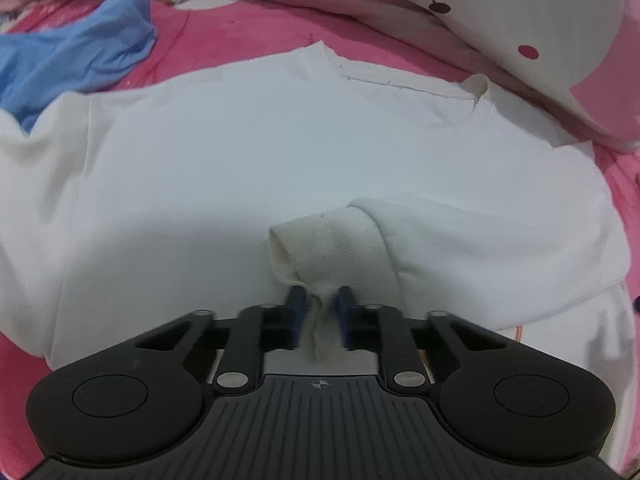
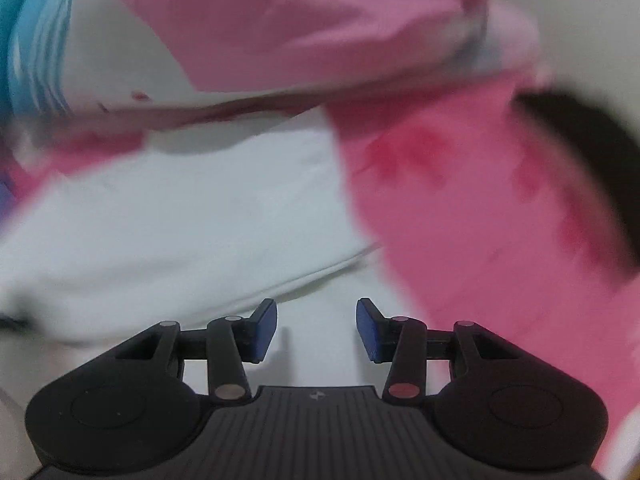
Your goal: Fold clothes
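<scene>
- The left wrist view shows the white sweatshirt [image 1: 248,152] spread flat on the pink bedsheet [image 1: 248,28], neckline at the far edge.
- One sleeve is folded across the body, and the left gripper [image 1: 319,300] has its blue fingers [image 1: 297,304] pinching the ribbed cuff [image 1: 320,248].
- Only this view shows a blue garment [image 1: 76,56] at the far left and a polka-dot pillow [image 1: 520,20] at the far right.
- The right wrist view is motion-blurred: the right gripper [image 2: 316,328] hangs over the sweatshirt's edge, its fingers spread with nothing between them.
- Only there, a dark shape [image 2: 580,152] lies on the sheet at right.
</scene>
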A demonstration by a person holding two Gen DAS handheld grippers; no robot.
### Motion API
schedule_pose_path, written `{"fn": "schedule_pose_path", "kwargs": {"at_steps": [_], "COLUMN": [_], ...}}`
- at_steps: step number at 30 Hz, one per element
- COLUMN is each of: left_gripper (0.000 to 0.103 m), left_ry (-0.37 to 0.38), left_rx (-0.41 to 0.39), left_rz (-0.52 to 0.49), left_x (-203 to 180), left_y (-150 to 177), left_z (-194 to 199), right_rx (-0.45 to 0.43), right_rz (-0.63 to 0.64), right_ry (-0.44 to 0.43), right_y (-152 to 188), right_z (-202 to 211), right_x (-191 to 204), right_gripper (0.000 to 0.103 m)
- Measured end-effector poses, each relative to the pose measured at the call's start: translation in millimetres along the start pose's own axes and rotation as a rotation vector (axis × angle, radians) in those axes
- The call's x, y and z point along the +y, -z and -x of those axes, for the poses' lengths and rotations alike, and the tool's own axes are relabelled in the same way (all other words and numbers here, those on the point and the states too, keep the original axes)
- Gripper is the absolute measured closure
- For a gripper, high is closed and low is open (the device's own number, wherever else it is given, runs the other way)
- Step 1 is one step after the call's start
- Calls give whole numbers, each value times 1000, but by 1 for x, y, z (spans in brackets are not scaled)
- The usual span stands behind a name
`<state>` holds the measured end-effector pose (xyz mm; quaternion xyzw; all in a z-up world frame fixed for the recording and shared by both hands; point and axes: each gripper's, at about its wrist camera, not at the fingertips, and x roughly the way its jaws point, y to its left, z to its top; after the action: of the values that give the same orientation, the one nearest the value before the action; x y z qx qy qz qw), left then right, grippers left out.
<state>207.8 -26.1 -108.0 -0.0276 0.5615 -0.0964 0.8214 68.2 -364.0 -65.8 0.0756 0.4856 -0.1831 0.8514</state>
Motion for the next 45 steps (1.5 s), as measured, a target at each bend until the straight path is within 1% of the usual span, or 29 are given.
{"fn": "schedule_pose_path", "kwargs": {"at_steps": [4,5,7,8,9,11,13,15,18,23,27,30,33,36,39,43,45], "left_gripper": [100,100,101,101,101,101,101,101,101,101,101,101,101,101,101,100,98], "left_ry": [-29,-32,-36,-36,-42,-62,-63,-64,-78,-120,-181,-211,-232,-235,-255,-285,-292], "left_rx": [-41,-57,-94,-111,-136,-184,-203,-200,-189,-163,-117,-90,-102,-121,-145,-89,-92], "left_rz": [6,17,52,70,87,109,138,156,153,148,81,33,-13,8,-22,-68,-97], "left_x": [-4,-3,-1,1,3,7,14,19,20,23,21,19,15,16,11,10,9], "left_y": [-6,-8,-13,-16,-21,-29,-34,-35,-30,-11,5,14,18,19,21,27,28], "left_z": [9,14,27,33,40,51,58,60,60,59,34,18,16,25,29,8,9], "right_rx": [-18,-8,21,33,35,38,40,40,41,44,48,52,52,50,44,46,48], "right_rz": [159,161,162,162,154,139,114,127,138,149,157,164,174,174,174,178,178], "right_ry": [126,130,120,117,121,129,123,127,127,124,125,124,125,125,129,135,135], "right_y": [-4,-4,-4,-3,-2,0,2,3,4,2,2,2,3,4,5,5,4], "right_z": [-27,-35,-50,-56,-58,-62,-63,-64,-65,-63,-64,-65,-66,-66,-66,-67,-68], "right_x": [0,-3,-5,-6,-10,-17,-23,-21,-20,-20,-20,-19,-18,-18,-18,-16,-16], "right_gripper": [60,60,65,76,83,84,84,85,85,85,85,85,85,85,85,85,85]}}
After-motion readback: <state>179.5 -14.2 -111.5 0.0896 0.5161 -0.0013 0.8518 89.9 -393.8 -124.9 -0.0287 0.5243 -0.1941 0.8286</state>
